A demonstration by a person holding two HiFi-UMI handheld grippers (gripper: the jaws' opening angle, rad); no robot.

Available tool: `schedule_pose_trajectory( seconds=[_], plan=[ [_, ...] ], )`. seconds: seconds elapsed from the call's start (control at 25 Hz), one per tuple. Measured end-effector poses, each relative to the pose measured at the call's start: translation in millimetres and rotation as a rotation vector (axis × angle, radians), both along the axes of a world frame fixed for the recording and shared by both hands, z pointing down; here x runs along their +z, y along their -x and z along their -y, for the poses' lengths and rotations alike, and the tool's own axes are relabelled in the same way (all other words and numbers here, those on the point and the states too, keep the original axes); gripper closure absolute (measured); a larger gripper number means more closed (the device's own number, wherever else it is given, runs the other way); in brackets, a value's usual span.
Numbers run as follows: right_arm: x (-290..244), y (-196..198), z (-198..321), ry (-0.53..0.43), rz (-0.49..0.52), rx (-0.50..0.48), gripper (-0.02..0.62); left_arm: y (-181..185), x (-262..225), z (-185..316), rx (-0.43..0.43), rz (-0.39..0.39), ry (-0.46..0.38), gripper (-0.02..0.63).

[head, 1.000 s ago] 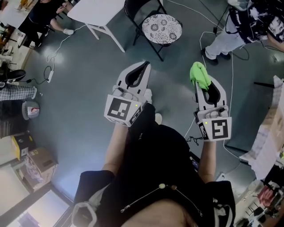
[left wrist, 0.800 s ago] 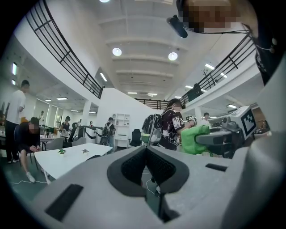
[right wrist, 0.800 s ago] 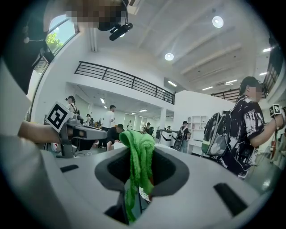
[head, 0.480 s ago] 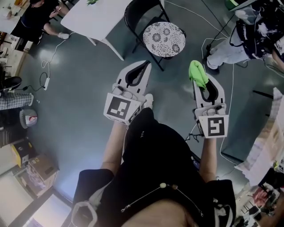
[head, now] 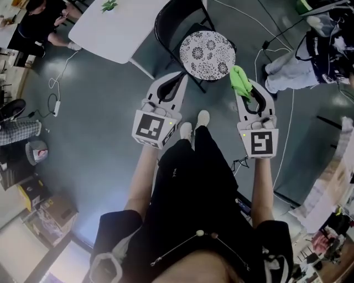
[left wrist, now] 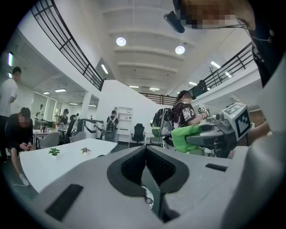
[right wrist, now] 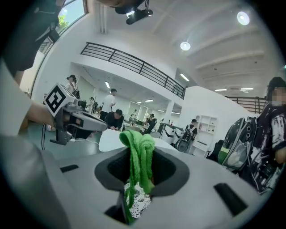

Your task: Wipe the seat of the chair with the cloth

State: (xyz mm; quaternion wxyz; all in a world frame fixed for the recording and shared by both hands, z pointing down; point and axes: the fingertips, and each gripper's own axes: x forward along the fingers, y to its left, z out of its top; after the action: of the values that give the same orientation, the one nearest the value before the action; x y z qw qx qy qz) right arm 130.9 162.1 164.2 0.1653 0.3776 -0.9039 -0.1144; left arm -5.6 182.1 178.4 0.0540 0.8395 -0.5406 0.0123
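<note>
Floor: a grey-blue smooth floor (head: 105, 110) carries everything, and white cables (head: 285, 132) trail over it to the right of the person.
Table: one white rectangular table (head: 119, 25) stands at the upper left. Its near corner is just beside the chair.
Chair: one black metal-framed chair (head: 168, 19) has a round seat with a black-and-white flower pattern (head: 206, 52). Nothing lies on the seat.
Containers: one brown cardboard box (head: 52, 205) stands at the lower left, well apart from the chair. Its contents cannot be told.
Left gripper: the white left gripper (head: 178, 78) (left wrist: 145, 150) has its jaws pressed together with nothing between them. It points at the seat's near-left side.
Right gripper: the white right gripper (head: 245, 91) (right wrist: 140, 150) has its jaws clamped on the cloth. It is held at the seat's near-right edge.
Cloth: one bright green bunched cloth (head: 240, 81) (right wrist: 139, 154) sticks up from the jaw tips and hangs down between them. Whether it touches the seat cannot be told.
Shoes: two white shoes (head: 202, 118) stand between the grippers, just short of the chair.
Plant: one small green plant (head: 109, 5) (left wrist: 54, 151) sits on the table.
</note>
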Motion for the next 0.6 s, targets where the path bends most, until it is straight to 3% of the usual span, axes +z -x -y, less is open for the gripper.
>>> schedule_pose_trajectory(
  seconds=[0.24,0.6],
  plan=[
    [44.1,12.9,82.8,0.051,-0.063,-0.046,0.489,0.1,22.9,53.4,0.044,-0.046,0.036,0.600],
    [126.6,34.5,202.4,0.185,-0.161,-0.142,0.489,9.1,47.0,129.2,-0.124,-0.137,0.090,0.591]
  ],
)
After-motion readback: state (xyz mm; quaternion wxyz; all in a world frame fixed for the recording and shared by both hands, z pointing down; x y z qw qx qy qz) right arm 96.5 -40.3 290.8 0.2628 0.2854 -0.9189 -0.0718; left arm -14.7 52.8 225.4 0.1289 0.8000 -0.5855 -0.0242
